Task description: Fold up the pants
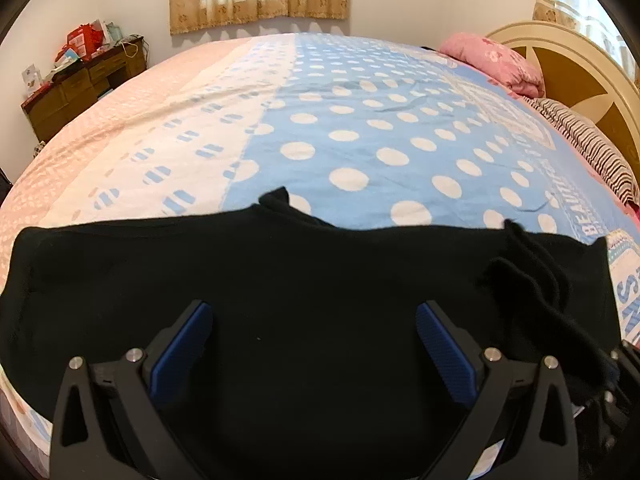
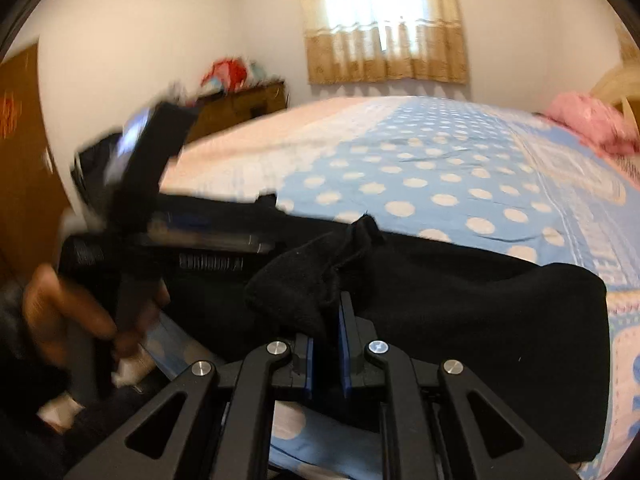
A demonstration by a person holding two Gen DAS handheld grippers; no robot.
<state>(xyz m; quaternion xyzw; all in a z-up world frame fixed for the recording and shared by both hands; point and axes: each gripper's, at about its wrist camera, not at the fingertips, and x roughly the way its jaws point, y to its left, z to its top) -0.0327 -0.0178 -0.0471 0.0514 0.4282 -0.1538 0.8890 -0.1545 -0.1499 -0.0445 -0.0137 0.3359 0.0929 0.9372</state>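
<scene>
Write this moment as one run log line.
pants: black, on bed | left gripper: open above pants | right gripper: shut on pants

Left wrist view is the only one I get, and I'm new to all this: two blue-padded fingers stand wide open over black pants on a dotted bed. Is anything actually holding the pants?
Observer: Yes. The right tool is shut on a bunched fold of the pants, pinched between its pads.
Operator: And what carries the tool I'm looking along?
Observer: A person's hand grips the handle of the left tool; it shows blurred in the right wrist view.
Operator: Anything in the room that I miss?
Observer: A brown door stands at the left edge of the right wrist view.
</scene>
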